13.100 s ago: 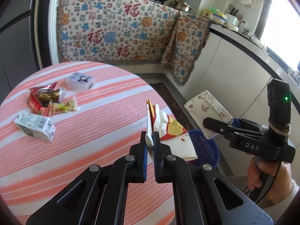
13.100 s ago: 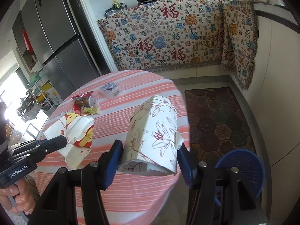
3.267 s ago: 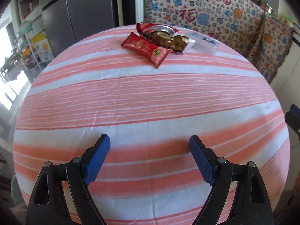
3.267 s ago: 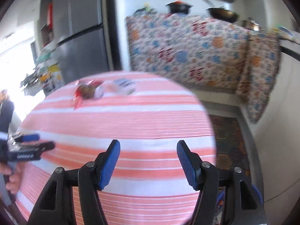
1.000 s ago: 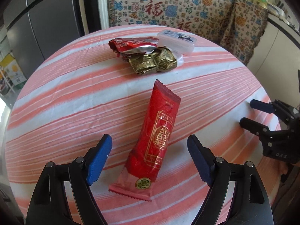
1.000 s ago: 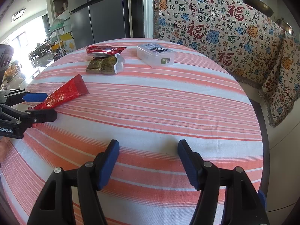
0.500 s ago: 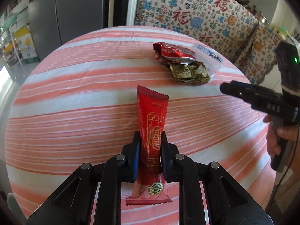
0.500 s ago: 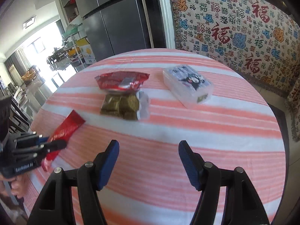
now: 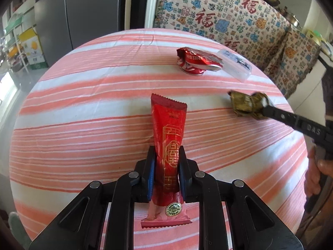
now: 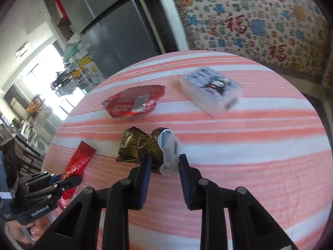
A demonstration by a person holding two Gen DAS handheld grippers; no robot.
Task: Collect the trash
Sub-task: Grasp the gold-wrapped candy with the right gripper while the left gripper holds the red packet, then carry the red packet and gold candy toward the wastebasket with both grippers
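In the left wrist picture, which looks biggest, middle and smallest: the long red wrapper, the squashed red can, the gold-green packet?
1. Long red wrapper, though it's nearest the camera.
2. Squashed red can.
3. Gold-green packet, looking close to the can; unsure.

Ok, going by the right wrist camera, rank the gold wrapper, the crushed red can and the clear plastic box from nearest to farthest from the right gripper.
1. Gold wrapper, between the right gripper pads.
2. Crushed red can, beyond it, up and left.
3. Clear plastic box, far right; close to the can's distance, so these two are hard to separate.
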